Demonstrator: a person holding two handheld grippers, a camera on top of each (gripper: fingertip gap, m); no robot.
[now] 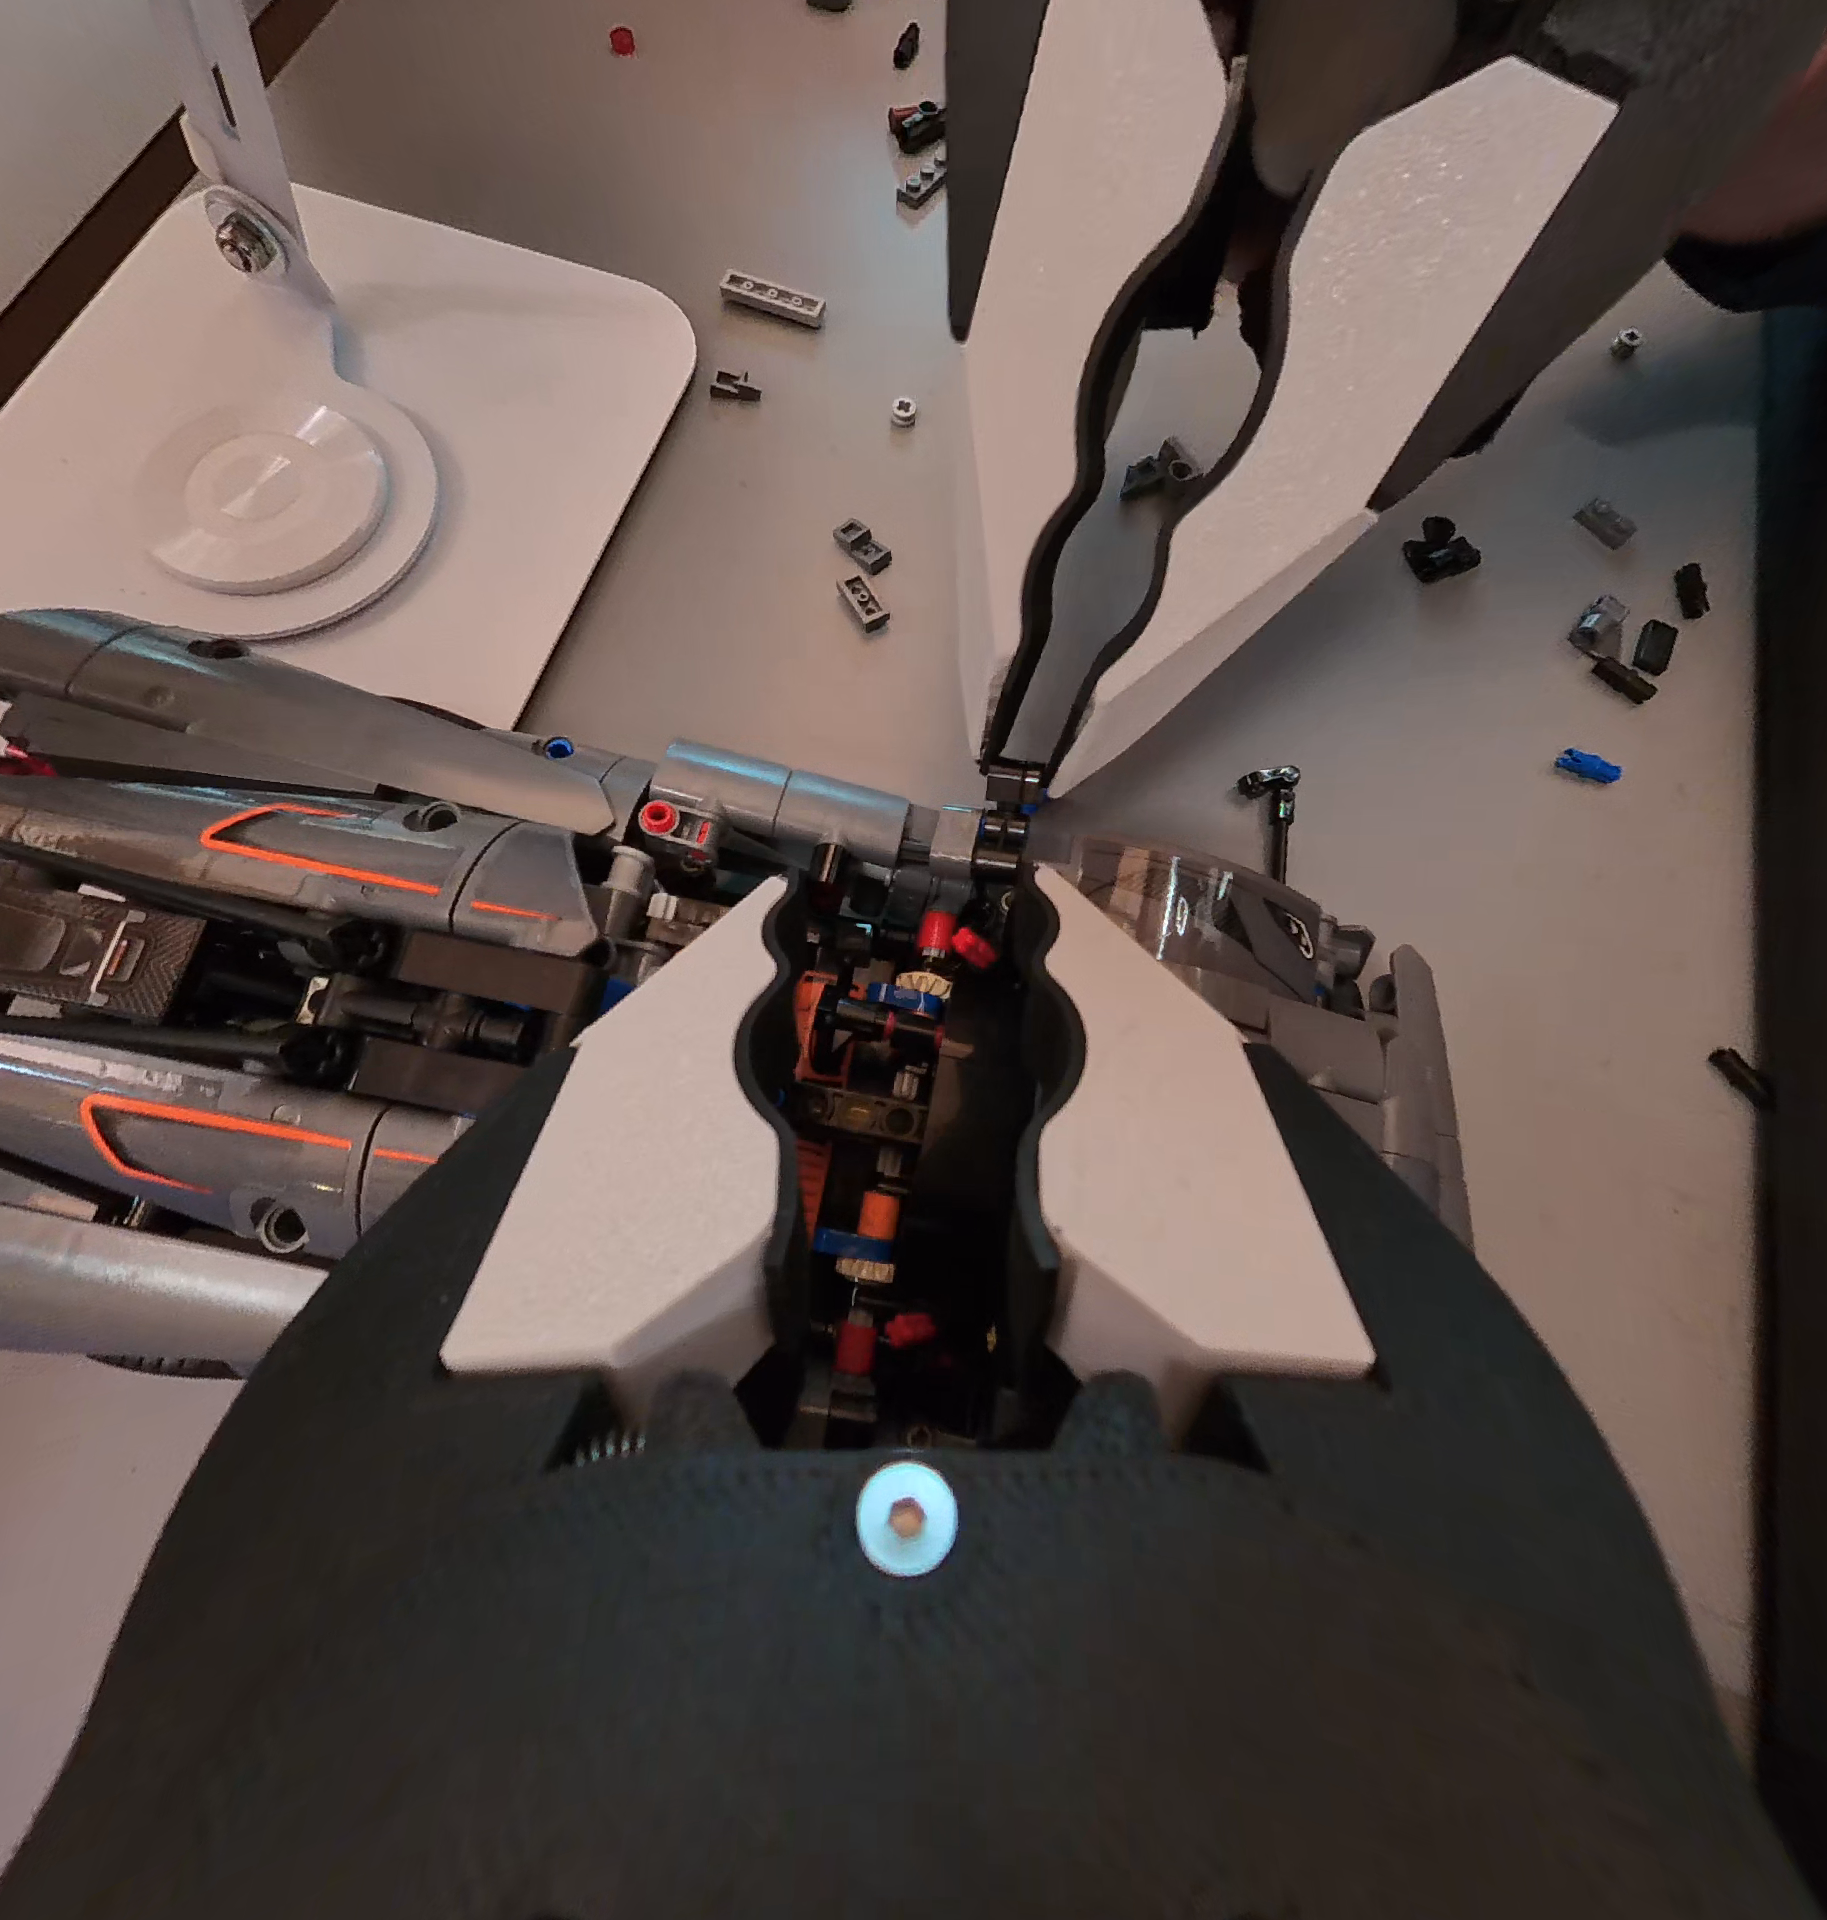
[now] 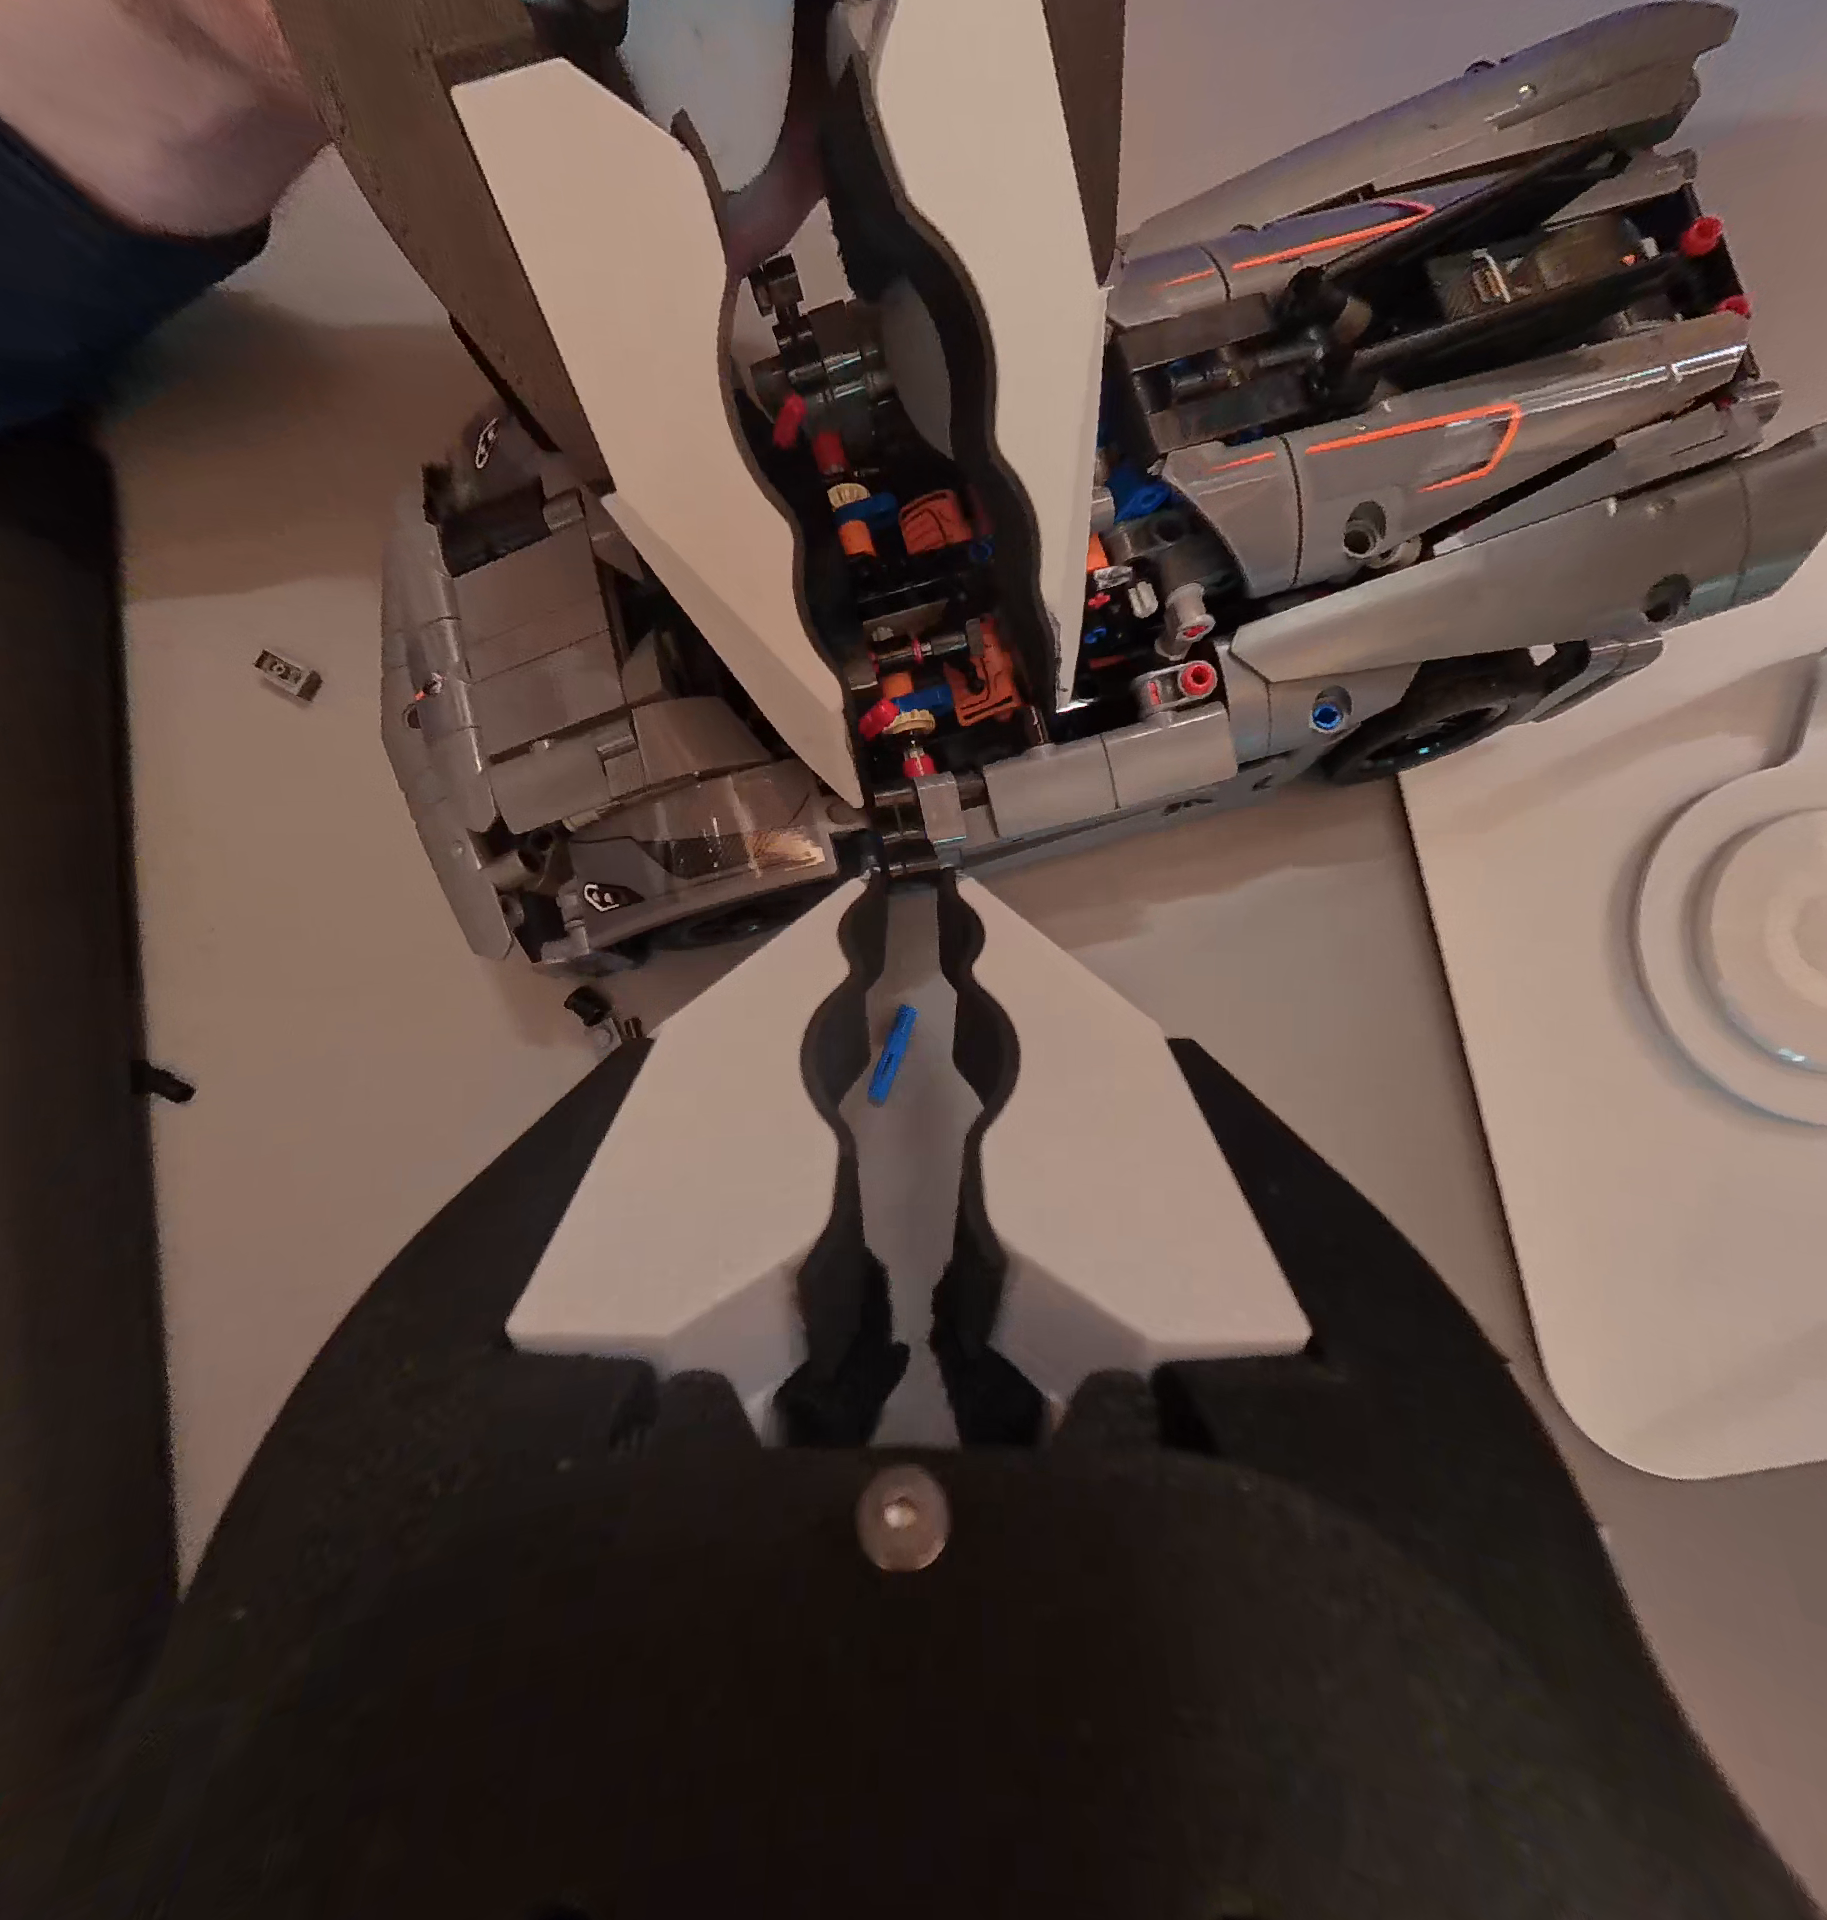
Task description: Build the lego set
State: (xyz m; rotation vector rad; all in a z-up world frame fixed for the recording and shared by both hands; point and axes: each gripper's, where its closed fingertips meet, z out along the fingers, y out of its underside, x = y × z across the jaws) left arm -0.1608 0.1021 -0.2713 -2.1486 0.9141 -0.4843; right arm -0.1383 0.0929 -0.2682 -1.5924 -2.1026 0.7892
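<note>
A grey lego car (image 1: 265,852) with orange stripes lies across the table; it also shows in the right wrist view (image 2: 1408,436). My left gripper (image 1: 909,883) is open, its jaws apart over the car's open middle with red, blue and orange parts between them. It also shows in the right wrist view (image 2: 961,743). My right gripper (image 2: 904,883) is shut on a small black connector (image 2: 896,847) at the car's near side rail. In the left wrist view the right gripper (image 1: 1013,774) comes down from the top, pinching that black connector (image 1: 1011,779).
A white stand base (image 1: 296,416) sits beside the car's rear. Loose grey plates (image 1: 771,296) and black pieces (image 1: 1441,551) lie scattered beyond the car. A blue pin (image 2: 891,1052) lies on the table between the right gripper's fingers. A dark edge (image 1: 1813,1039) borders the table. Only a small space, under 4 cm, lies between the two pairs of fingers.
</note>
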